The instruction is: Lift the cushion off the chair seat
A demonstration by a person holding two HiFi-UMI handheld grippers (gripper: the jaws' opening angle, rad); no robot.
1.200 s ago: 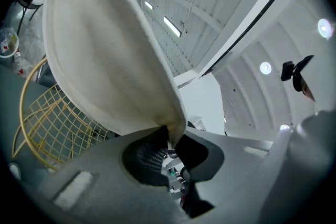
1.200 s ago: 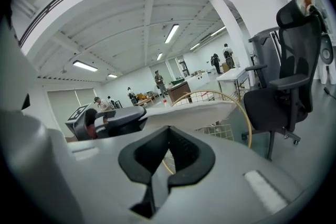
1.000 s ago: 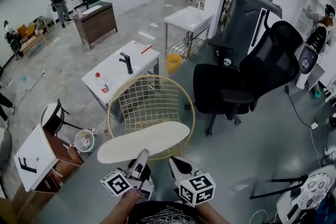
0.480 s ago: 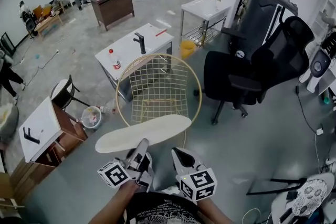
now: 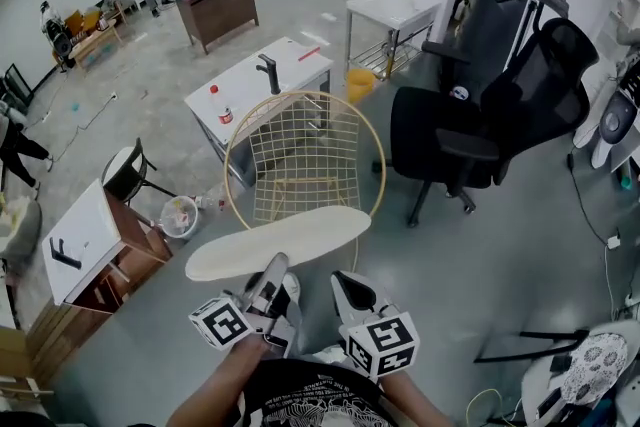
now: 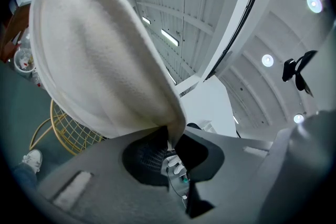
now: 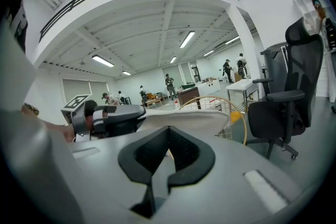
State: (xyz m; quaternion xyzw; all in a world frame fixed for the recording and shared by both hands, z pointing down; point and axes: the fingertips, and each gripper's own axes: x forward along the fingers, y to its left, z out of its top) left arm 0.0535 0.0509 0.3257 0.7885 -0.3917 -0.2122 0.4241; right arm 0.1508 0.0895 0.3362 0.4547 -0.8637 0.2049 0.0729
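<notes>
A cream oval cushion (image 5: 278,242) hangs flat in the air in front of the gold wire chair (image 5: 305,155), clear of its seat. My left gripper (image 5: 270,273) is shut on the cushion's near edge. In the left gripper view the cushion (image 6: 100,60) fills the upper left and its edge is pinched between the jaws. My right gripper (image 5: 345,287) is shut on the same near edge, a little to the right. In the right gripper view the cushion (image 7: 184,119) stretches away from the jaws, with the gold chair (image 7: 233,118) behind it.
A black office chair (image 5: 470,130) stands right of the gold chair. A white sink counter (image 5: 262,85) with a bottle is behind it. A stool (image 5: 125,173), a bucket (image 5: 180,215) and a wooden side table (image 5: 85,245) are at the left. People stand far back.
Both grippers have drawn the cushion back from the chair toward me and slightly upward. Their grip on its near edge is unchanged.
</notes>
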